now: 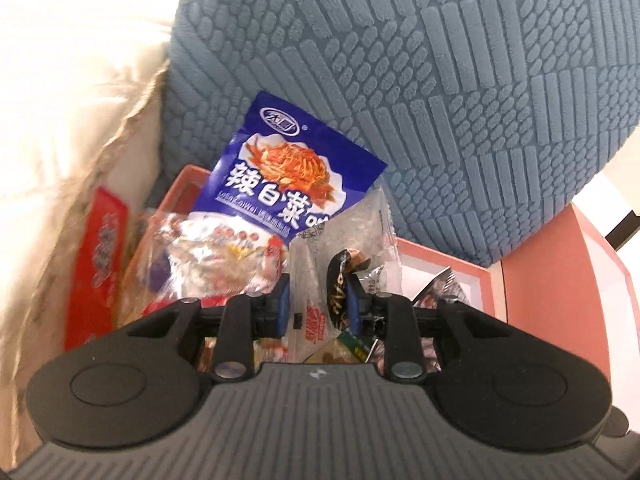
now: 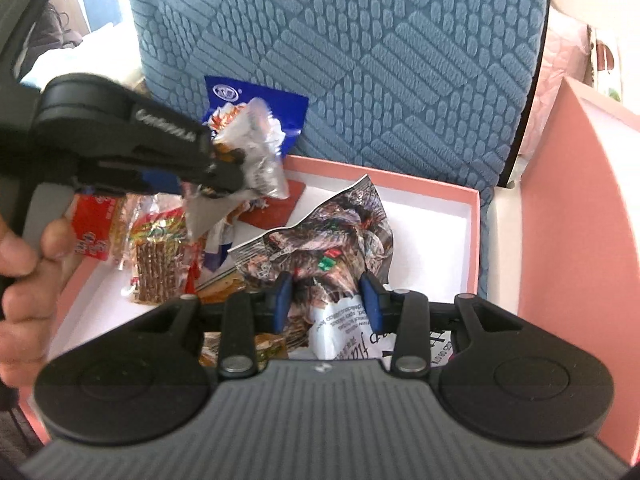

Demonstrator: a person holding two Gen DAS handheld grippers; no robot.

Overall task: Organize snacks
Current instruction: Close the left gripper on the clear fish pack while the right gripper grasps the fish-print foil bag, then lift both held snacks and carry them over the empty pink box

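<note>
Progress: partial. Several packets already in shallow pink cardboard box (image 2: 472, 216), crowded at left end; right end bare.

Left tongs (image 1: 318, 300): clenched on crinkled clear-and-silver snack packet (image 1: 352, 240), held above box.

Right tongs (image 2: 326, 292): part-open, straddling dark printed foil snack bag (image 2: 320, 236) in box; clamp unconfirmed.

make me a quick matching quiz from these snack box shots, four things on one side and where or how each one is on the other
Things:
1. blue kimchi packet
2. clear crinkly packet
3. dark printed packet
4. red packet

Places or states:
A. between the right claw's blue pads
B. leaning upright against the blue cushion
C. held by the left claw
D. at the pink box's far left edge

Pairs: 1-B, 2-C, 3-A, 4-D
</note>
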